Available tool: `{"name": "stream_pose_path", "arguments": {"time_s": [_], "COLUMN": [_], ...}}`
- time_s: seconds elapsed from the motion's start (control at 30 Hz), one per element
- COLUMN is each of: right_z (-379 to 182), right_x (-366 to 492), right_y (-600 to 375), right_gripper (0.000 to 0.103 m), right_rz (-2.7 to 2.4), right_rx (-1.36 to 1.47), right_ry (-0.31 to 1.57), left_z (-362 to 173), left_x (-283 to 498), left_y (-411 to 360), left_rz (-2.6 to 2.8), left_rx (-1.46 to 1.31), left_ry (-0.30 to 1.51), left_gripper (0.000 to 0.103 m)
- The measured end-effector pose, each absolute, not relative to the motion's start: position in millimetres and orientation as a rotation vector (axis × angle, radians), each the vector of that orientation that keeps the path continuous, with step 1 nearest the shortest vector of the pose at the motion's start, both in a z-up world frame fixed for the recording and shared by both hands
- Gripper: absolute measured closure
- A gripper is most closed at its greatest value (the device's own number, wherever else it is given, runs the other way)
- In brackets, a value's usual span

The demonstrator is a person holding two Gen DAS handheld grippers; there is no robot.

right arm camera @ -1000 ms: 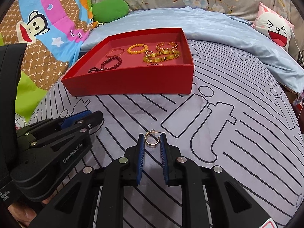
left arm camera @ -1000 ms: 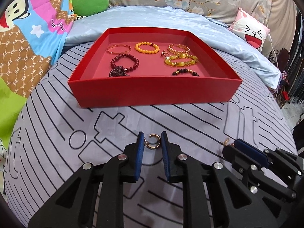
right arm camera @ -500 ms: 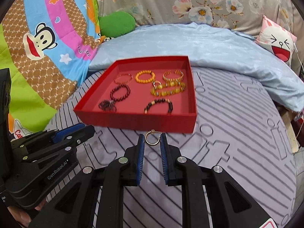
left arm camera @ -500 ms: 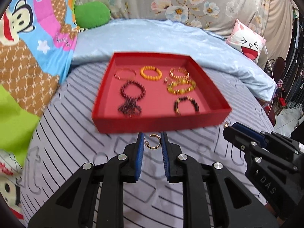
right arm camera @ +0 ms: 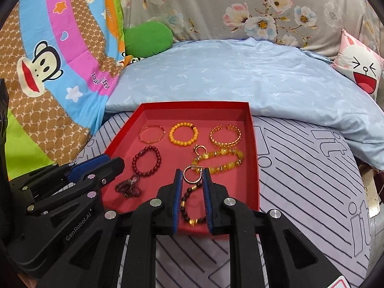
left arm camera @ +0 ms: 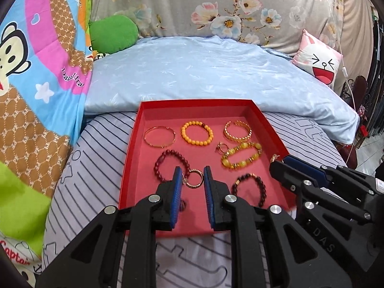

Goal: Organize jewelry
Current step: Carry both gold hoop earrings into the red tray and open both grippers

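A red tray [left arm camera: 196,103] [right arm camera: 254,158] lies on the striped bed sheet and holds several bracelets. My left gripper [left arm camera: 192,180] is shut on a gold hoop earring [left arm camera: 194,179] and holds it above the tray's near left part, over a dark red bead bracelet [left arm camera: 168,163]. My right gripper [right arm camera: 192,178] is shut on a second gold hoop earring [right arm camera: 192,175] above the tray's near right part, over a dark bead bracelet [right arm camera: 189,206]. Each gripper shows in the other's view, the right one [left arm camera: 278,162] and the left one [right arm camera: 112,162].
In the tray lie a thin gold bangle [left arm camera: 159,136], an orange bead bracelet [left arm camera: 197,133], a gold chain cuff [left arm camera: 237,132], a yellow stone bracelet [left arm camera: 241,156] and a small ring [left arm camera: 222,147]. A blue quilt [left arm camera: 204,72] lies behind the tray. Pillows line the back.
Both grippers have risen from the sheet and moved forward, each carrying its earring. They now hang over the near part of the red tray instead of in front of it.
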State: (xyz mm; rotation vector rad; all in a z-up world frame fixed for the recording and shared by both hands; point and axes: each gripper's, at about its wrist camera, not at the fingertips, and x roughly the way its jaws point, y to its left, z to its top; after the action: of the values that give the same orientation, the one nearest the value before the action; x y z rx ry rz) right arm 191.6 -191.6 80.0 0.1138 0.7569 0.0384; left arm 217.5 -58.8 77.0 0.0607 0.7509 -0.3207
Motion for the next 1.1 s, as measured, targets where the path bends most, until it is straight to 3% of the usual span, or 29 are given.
{"name": "stream_pose_path", "arguments": {"time_s": [1.1], "right_z": [37], "right_x": [244], "right_y": [-188], "right_gripper": [0.086], "right_rz": [0.029], "right_rx": [0.089], "right_ry": [0.838], "left_z": [36], "left_x": [267], "left_y": [-64], "left_rz": [-0.278], "left_rx": [0.071], "left_ry": [0.824], "left_gripper": [0.082]}}
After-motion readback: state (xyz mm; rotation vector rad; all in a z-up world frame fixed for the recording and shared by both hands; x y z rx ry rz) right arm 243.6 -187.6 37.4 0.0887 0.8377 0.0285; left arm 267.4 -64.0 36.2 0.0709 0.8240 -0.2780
